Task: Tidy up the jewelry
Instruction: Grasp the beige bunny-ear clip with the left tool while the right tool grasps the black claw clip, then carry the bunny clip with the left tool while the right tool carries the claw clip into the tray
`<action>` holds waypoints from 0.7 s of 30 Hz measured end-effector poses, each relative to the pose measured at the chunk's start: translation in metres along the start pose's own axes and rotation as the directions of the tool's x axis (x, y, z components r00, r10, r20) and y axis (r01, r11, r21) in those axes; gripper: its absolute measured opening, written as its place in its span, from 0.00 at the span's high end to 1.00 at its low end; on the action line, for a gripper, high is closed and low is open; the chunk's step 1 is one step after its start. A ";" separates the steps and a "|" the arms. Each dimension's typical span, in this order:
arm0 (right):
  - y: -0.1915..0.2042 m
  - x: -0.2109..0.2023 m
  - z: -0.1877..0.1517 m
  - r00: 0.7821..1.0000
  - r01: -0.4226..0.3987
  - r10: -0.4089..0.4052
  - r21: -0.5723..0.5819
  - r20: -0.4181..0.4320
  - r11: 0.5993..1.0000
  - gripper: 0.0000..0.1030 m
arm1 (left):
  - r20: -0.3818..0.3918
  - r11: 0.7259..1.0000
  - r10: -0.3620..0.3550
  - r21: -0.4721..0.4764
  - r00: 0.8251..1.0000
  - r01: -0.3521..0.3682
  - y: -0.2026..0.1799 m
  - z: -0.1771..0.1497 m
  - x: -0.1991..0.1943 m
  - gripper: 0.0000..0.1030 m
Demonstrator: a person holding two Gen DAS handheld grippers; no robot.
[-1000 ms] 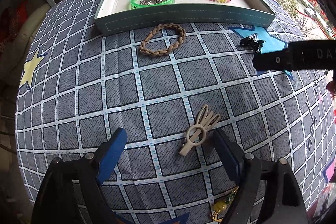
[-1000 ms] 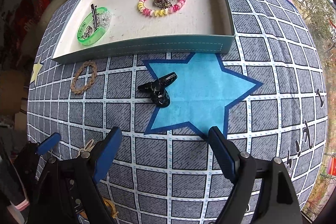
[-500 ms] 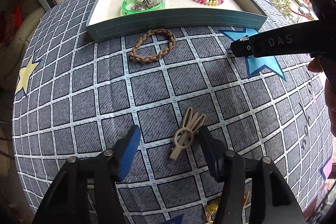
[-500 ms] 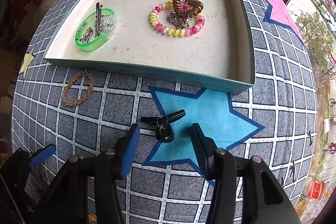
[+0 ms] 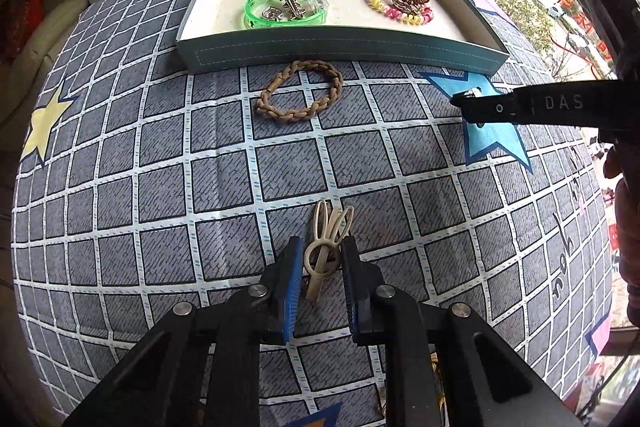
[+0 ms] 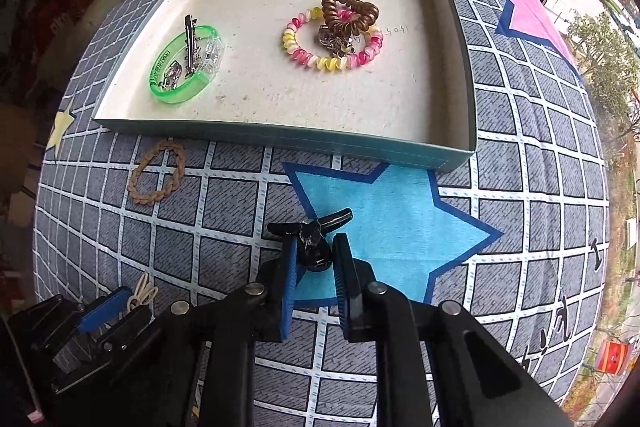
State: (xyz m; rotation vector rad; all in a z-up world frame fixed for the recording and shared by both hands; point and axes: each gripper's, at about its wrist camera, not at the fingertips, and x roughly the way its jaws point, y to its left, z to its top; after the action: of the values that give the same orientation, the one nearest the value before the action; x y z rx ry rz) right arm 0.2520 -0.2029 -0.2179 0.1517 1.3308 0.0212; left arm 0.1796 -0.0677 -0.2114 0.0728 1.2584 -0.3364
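Right gripper – side lettering "DAS"; tray floor – "Sohl".

Open cloth lies between both clips and the tray; only its low front wall and the braided bracelet intervene

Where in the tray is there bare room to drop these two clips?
Bare tray floor runs along the near wall, widest at the near right corner, and between the green bangle and the pink-and-yellow coil hair tie. It is crowded inside the bangle, where a metal clip and charms lie, and where the brown coil tie overlaps the pink one.
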 end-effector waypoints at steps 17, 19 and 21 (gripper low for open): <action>-0.022 -0.046 -0.026 0.995 -0.099 0.098 0.063 0.030 0.993 0.81 | 0.100 0.998 -0.023 -0.049 0.995 0.028 0.020 0.022 -0.046 0.69; -0.024 -0.051 -0.023 0.994 -0.102 0.100 0.066 0.039 0.993 0.81 | 0.115 0.999 -0.022 -0.044 0.993 0.027 0.019 0.029 -0.049 0.69; -0.023 -0.055 -0.018 0.994 -0.105 0.102 0.068 0.050 0.992 0.81 | 0.129 0.999 -0.021 -0.038 0.991 0.027 0.018 0.036 -0.053 0.69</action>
State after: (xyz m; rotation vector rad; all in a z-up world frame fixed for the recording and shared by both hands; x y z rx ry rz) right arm 0.2196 -0.2292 -0.1716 0.2793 1.2772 0.0586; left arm 0.2041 -0.0477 -0.1531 0.0022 1.1388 -0.3318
